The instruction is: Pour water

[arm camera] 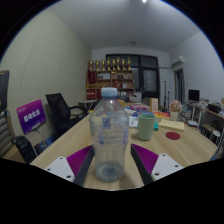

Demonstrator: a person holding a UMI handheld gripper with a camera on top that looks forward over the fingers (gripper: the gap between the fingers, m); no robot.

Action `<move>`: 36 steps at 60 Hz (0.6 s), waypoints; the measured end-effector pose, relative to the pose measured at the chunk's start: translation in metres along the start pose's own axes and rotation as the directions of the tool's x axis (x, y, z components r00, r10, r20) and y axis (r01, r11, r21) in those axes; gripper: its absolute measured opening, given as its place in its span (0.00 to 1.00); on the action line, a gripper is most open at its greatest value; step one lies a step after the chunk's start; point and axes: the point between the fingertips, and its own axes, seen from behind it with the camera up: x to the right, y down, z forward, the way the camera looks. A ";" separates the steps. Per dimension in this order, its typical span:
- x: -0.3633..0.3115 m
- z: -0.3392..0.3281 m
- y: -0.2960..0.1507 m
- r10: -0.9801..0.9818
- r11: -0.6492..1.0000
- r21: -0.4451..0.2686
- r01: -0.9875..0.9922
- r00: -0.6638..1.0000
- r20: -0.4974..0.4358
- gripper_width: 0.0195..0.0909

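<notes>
Gripper view: a clear plastic water bottle [108, 135] stands upright between the two fingers of the gripper [108, 165], close to the camera, and fills the middle of the scene. Its cap is on, and the ribbed lower body reaches down to where the fingers meet it. The magenta pads [78, 160] on the inner faces of the fingers sit right against the bottle's sides, left and right, with no gap to be seen at either side, so the gripper looks clenched on the bottle. Whether the bottle's base rests on the table or hangs above it cannot be told, as the base is hidden low between the fingers.

Under and beyond the bottle spreads a long light wooden table [175, 148]. Just beyond the bottle to the right stands a green cup [147, 126], upright and apart from the bottle. Further right on the tabletop lies a small red round thing [173, 135], flat, perhaps a coaster or lid. More small objects crowd the far end of the table, too small to name.

To the left of the table stand black office chairs [62, 108], and nearer the fingers a purple sign [31, 115] with white lettering that cannot be read. At the far wall a shelf holds a row of golden trophies [110, 66].
</notes>
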 end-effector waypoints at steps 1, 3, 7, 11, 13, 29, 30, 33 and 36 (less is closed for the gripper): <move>0.002 0.005 -0.002 0.003 1.000 0.004 -0.003 1.000 -0.002 0.88; 0.003 0.013 -0.007 0.008 1.000 0.014 -0.008 1.000 -0.005 0.88; -0.003 0.026 -0.012 -0.001 1.000 0.019 0.000 1.000 0.025 0.67; -0.012 0.035 -0.008 -0.013 1.000 -0.010 0.013 0.998 0.056 0.50; -0.016 0.037 -0.008 -0.034 0.999 -0.019 0.035 0.997 0.073 0.46; -0.057 0.052 -0.021 0.089 0.990 -0.128 -0.060 0.967 0.238 0.28; -0.060 0.053 -0.030 0.113 0.988 -0.130 -0.082 0.960 0.255 0.28; -0.062 0.059 -0.062 0.206 0.976 -0.131 -0.174 0.931 0.301 0.28; -0.067 0.071 -0.096 0.329 0.943 -0.149 -0.296 0.890 0.316 0.28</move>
